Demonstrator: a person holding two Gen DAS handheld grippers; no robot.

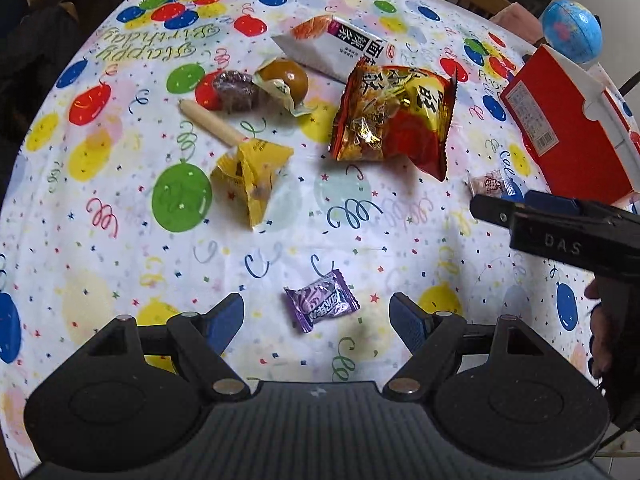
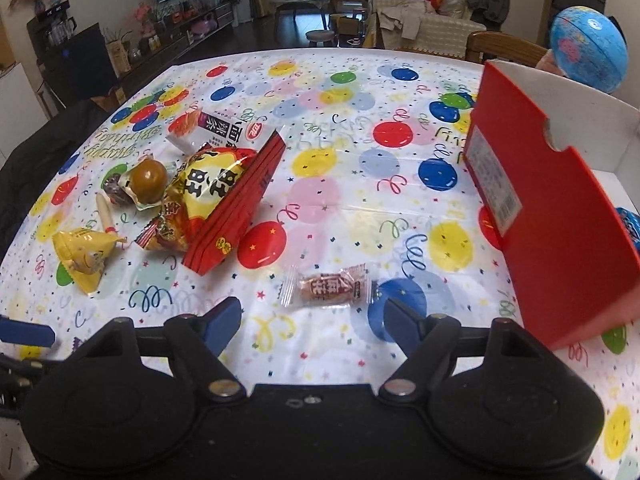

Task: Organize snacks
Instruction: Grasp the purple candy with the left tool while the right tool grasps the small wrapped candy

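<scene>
Yellow wedge packet: far left of the pile, beside a pale stick snack — light and crinkly, so a stray brush could skid it.
Left gripper: fingers wide and holding nothing, with the purple candy lying flat on the surface between the tips. The pads do not touch it. Risk — a small, slick wrapper may squirt out, or only a twisted end gets pinched.
Snack pile: a wrapped brown ball, a white noodle pack and a big red-gold bag lie far of centre, touching or overlapping. Lifting one could drag a neighbour.
Right gripper: fingers set wide, nothing gripped; the clear-wrapped brown candy sits just beyond the tips, nearer the right one. Closing off-centre may push it rather than catch it.
Red box: open, tilted, far right — probably the goal. Its near wall stands close to the right gripper, so a swing could knock it.
Tablecloth: thin and glossy; fingers pressed low might snag it.
</scene>
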